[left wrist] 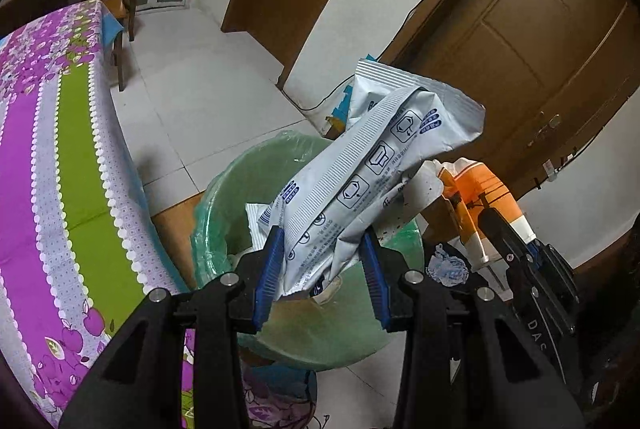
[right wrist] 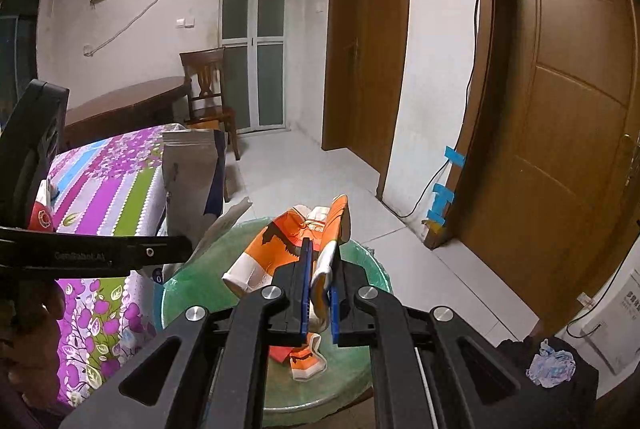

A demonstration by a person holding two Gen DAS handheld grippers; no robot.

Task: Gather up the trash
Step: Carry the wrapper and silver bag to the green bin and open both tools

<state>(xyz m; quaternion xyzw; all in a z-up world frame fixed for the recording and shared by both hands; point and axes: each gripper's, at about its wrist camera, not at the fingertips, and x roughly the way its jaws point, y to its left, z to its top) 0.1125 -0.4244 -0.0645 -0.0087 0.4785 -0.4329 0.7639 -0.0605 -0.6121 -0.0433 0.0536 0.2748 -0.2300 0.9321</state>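
My left gripper (left wrist: 324, 241) is shut on a crumpled white plastic bag with blue print (left wrist: 372, 157), held over the green-lined trash bin (left wrist: 224, 197). My right gripper (right wrist: 322, 257) is shut on a flattened orange and white paper carton (right wrist: 280, 245), held over the same bin (right wrist: 368, 261). In the left wrist view the carton (left wrist: 484, 197) and the right gripper's fingers (left wrist: 504, 229) show at the right of the bag. In the right wrist view the white bag (right wrist: 192, 189) and the left gripper's body show at the left.
A table with a purple and green floral cloth (left wrist: 52, 165) stands left of the bin. A crumpled bluish wrapper (right wrist: 552, 367) lies on a dark surface at the right. Brown doors (right wrist: 560, 109), a wooden chair (right wrist: 208, 89) and tiled floor lie beyond.
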